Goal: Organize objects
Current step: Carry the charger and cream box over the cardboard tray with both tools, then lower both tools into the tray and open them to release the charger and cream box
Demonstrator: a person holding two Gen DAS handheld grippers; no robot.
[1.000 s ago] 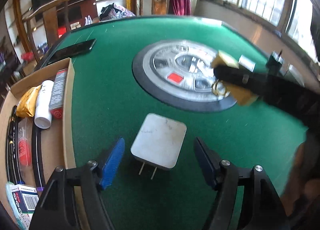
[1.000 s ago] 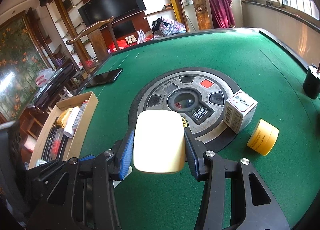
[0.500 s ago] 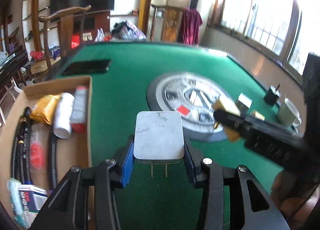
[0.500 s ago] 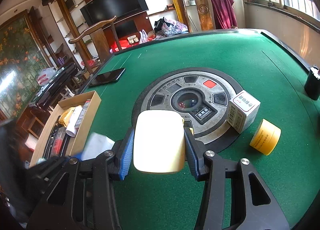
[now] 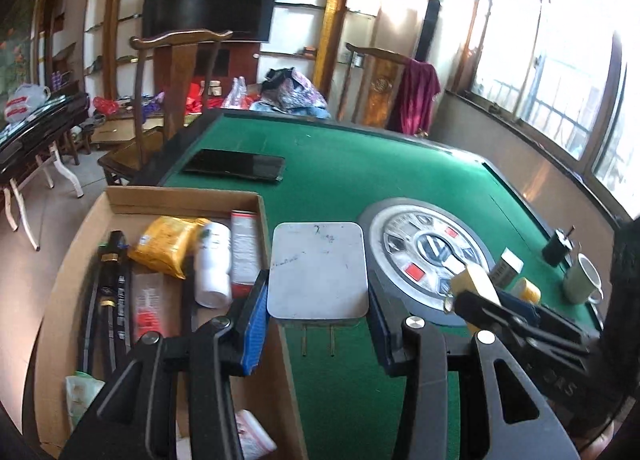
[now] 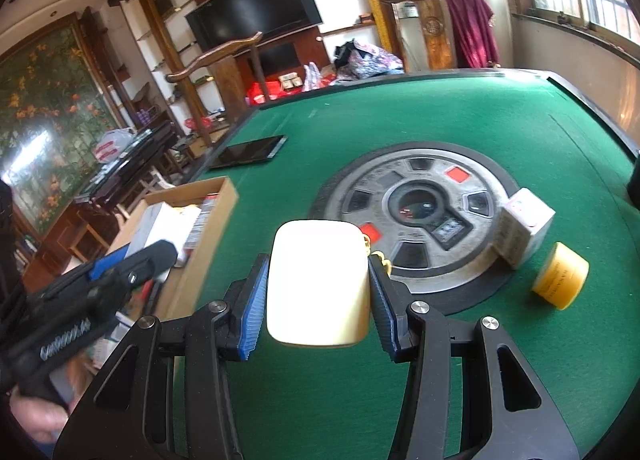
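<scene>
My left gripper (image 5: 318, 314) is shut on a flat white plug adapter (image 5: 318, 270), lifted off the green felt, its two prongs hanging down; it hovers at the right wall of the cardboard box (image 5: 264, 220). My right gripper (image 6: 318, 310) is shut on a cream rounded case (image 6: 318, 282) with a small gold clasp at its right side, held over the felt in front of the round centre panel (image 6: 416, 220). In the right wrist view the left gripper (image 6: 132, 264) shows blurred at the left, over the box (image 6: 216, 220).
The box holds a yellow packet (image 5: 168, 246), a white bottle (image 5: 214, 268), a red-white carton (image 5: 244, 246) and black cables. On the felt lie a black phone (image 5: 236, 166), a white carton (image 6: 524, 226), a yellow jar (image 6: 560, 280), a mug (image 5: 582, 278) and a black charger (image 5: 558, 246).
The left gripper closed on the plug adapter, lifted it off the felt and carried it left toward the box. The right gripper drifted slightly, still holding the cream case.
</scene>
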